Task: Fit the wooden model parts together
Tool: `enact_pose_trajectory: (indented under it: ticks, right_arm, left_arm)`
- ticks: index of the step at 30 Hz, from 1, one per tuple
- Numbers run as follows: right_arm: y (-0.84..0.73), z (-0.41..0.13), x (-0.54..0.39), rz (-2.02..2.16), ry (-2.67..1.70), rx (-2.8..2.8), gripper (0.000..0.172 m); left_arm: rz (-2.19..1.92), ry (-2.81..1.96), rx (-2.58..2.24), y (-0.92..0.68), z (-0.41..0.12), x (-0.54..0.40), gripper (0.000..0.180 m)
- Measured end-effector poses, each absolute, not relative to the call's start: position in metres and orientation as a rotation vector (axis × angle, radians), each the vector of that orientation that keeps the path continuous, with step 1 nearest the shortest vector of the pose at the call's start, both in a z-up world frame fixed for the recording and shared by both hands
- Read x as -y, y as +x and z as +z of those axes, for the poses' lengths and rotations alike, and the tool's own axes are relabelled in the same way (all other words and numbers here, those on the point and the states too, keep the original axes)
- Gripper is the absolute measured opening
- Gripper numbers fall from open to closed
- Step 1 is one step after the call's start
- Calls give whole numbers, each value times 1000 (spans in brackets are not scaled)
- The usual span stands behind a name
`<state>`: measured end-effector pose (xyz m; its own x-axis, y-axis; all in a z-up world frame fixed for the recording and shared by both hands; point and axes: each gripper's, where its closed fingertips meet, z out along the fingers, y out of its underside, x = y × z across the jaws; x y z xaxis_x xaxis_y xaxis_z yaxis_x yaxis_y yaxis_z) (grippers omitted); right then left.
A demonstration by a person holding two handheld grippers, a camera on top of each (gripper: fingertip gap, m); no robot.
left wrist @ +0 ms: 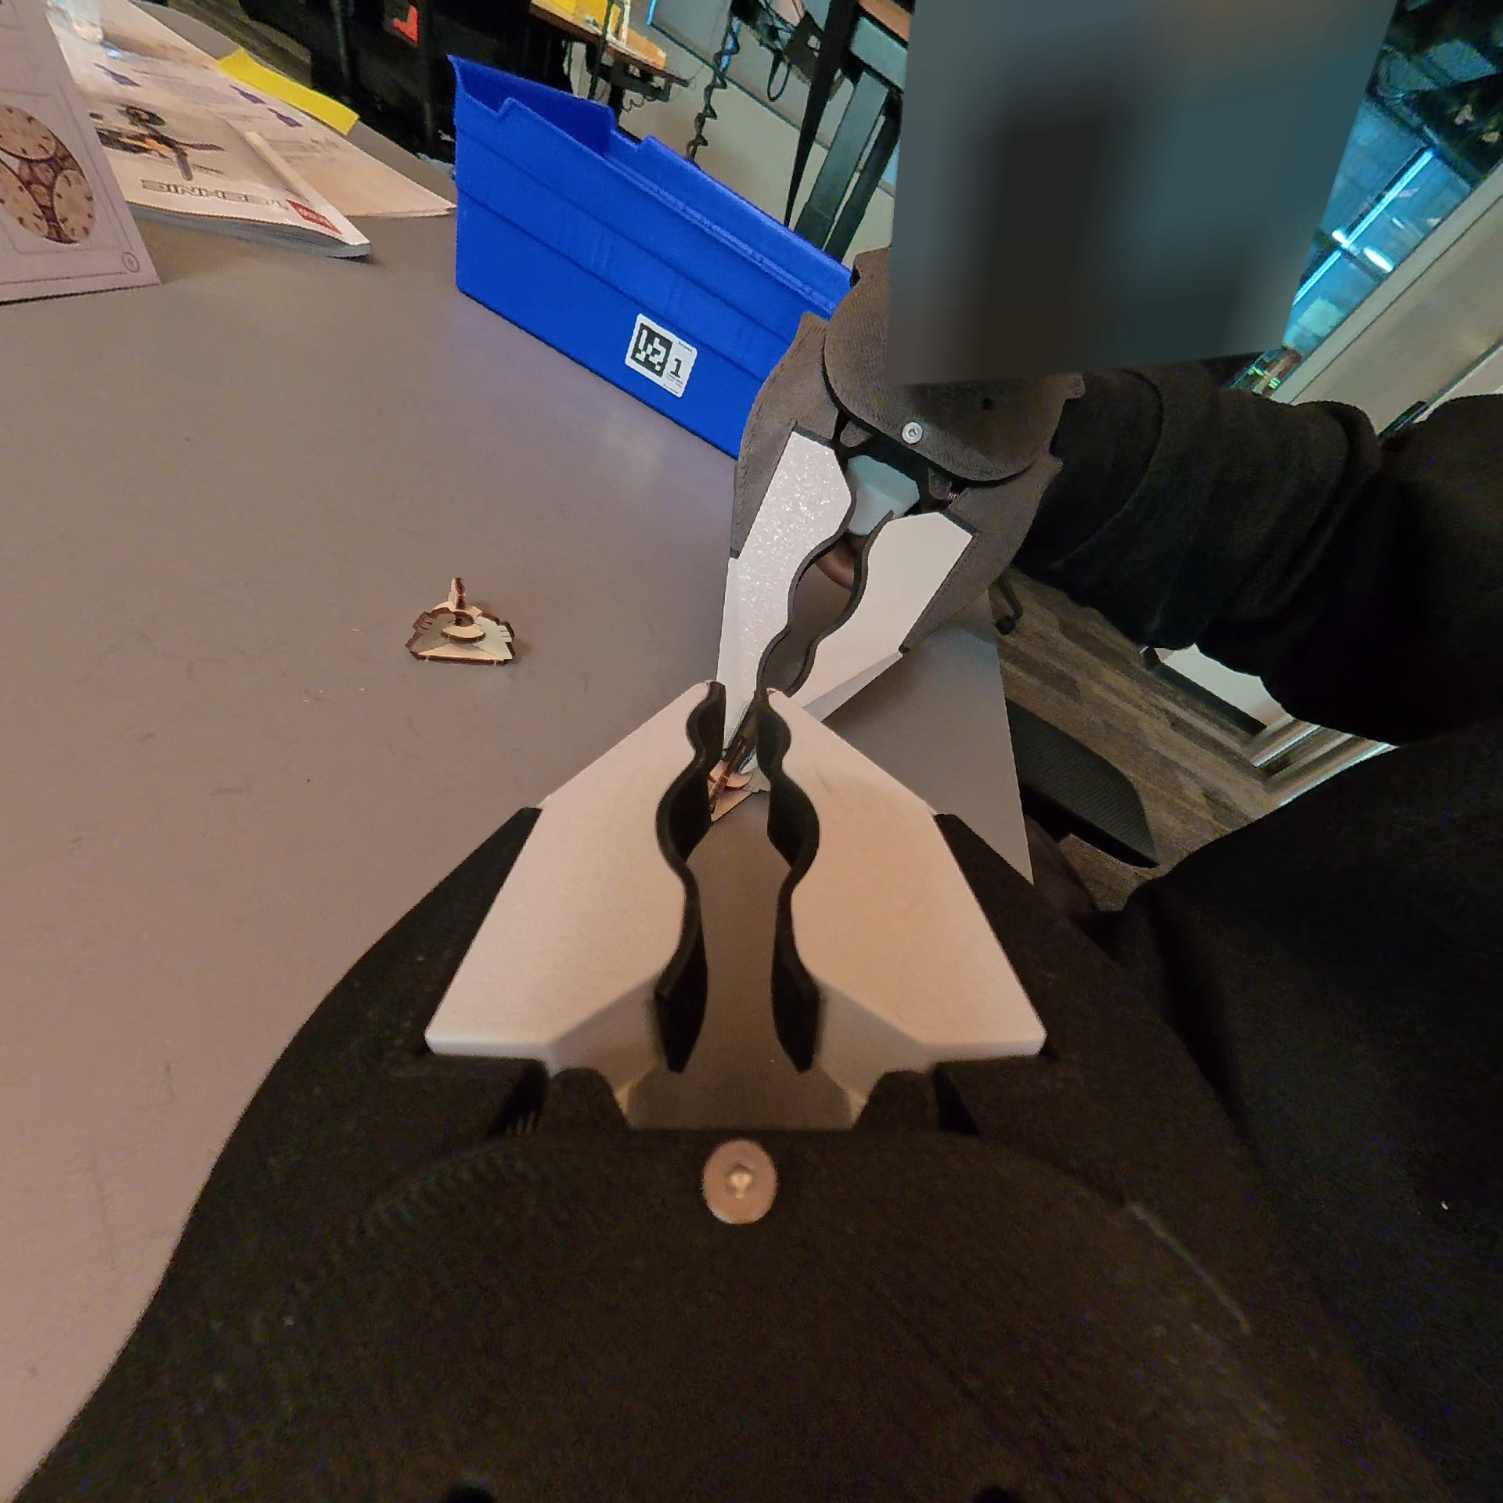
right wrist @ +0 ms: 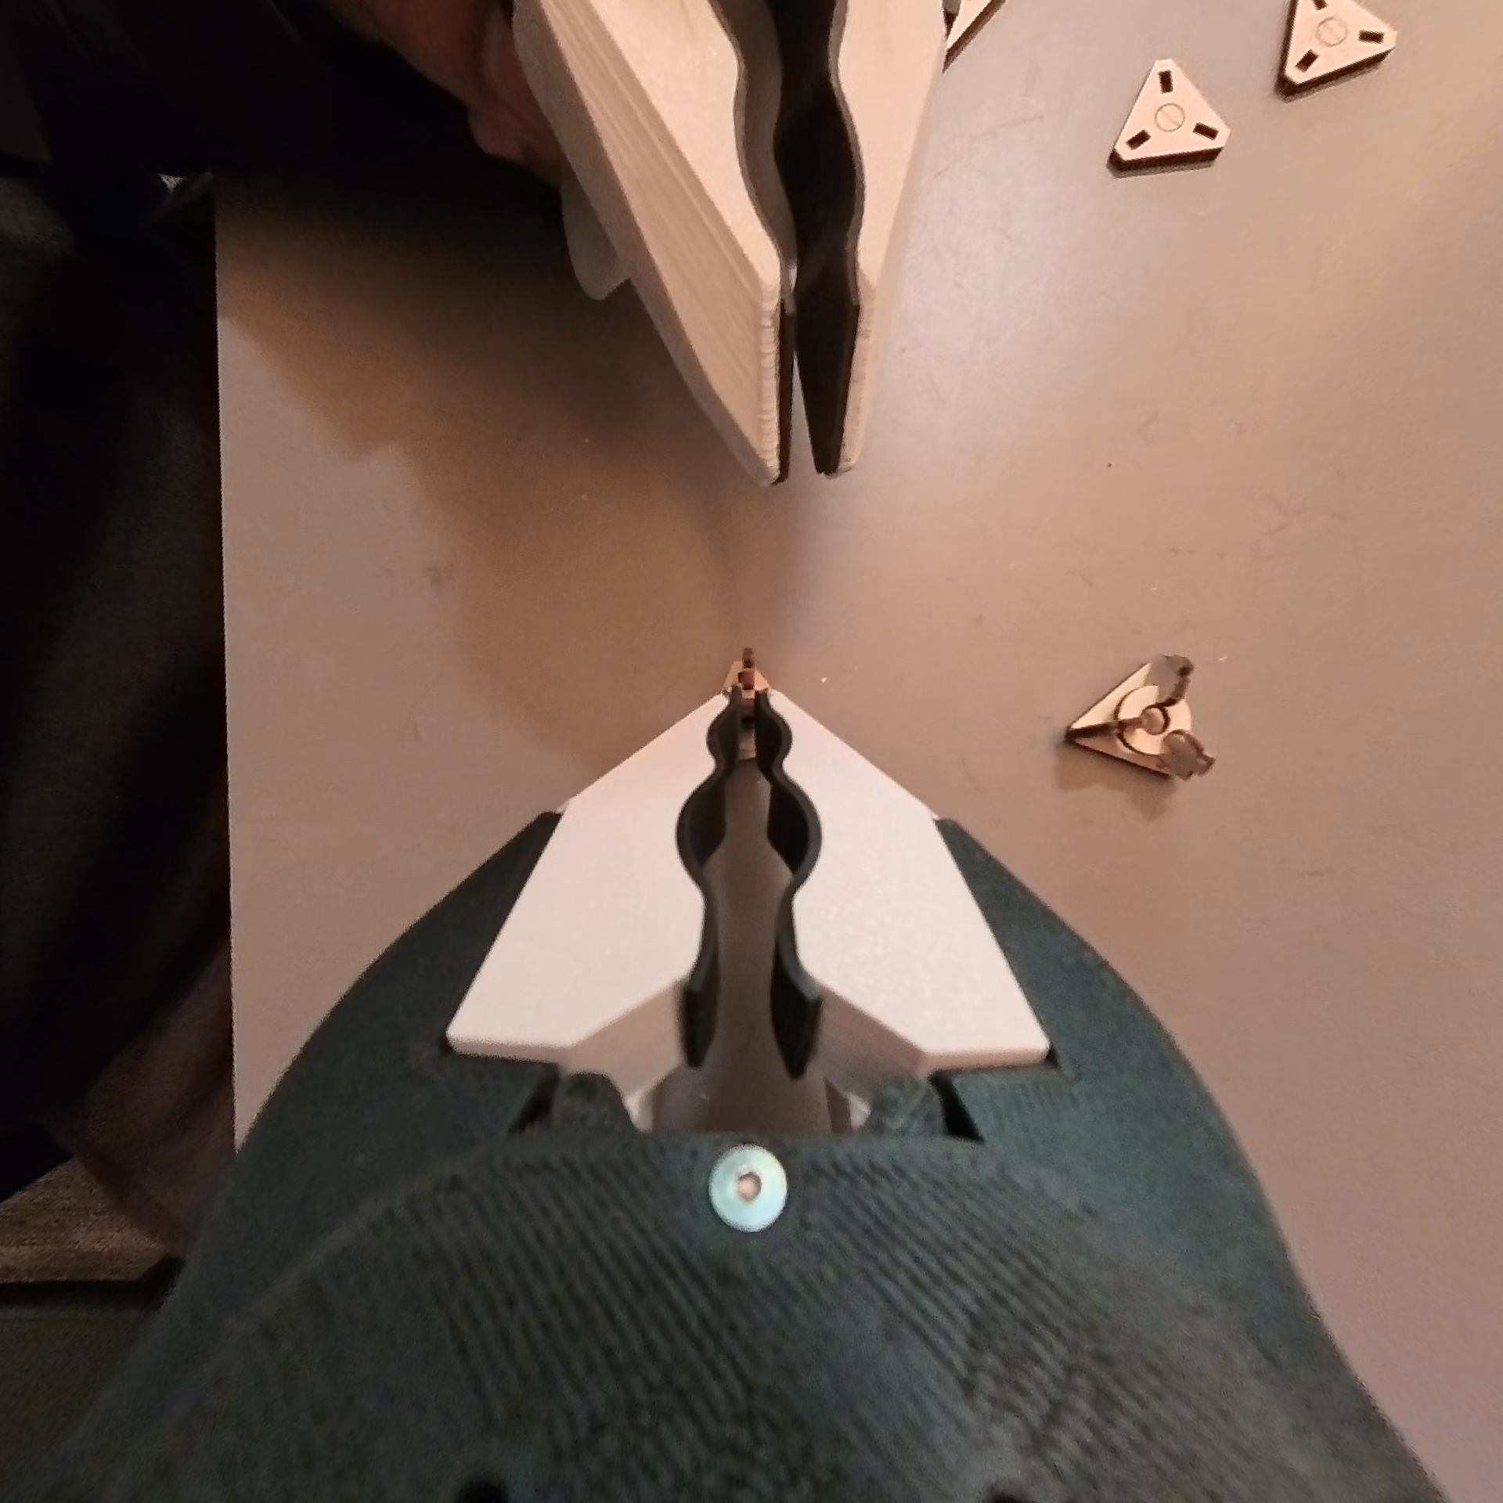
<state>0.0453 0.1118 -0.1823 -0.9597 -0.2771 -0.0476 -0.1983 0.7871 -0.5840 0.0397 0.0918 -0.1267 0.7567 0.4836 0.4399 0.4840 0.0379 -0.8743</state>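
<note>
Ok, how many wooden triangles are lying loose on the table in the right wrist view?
4: three plain triangles at top right, one of them cut by the edge; one pegged triangle at mid right. Others may be hidden.

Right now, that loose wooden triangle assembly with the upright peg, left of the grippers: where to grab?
Grip the upright peg of the wooden triangle assembly, coming straight down from above. The triangular base lies flat on the grey table with no edge to get under, and the peg is the only part that stands up. Judgement only.
</note>
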Motion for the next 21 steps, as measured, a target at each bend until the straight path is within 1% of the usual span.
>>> enact_pose_trajectory:
  ticks: [13,21]
  right_arm:
    - [45,-183,-112,-839,-576,-2675,2]
    - [45,-183,-112,-834,-699,-2722,2]
  left_arm:
    - [-7,-1584,803,39,-127,-91,4]
    - [-24,-1593,794,42,-127,-94,4]
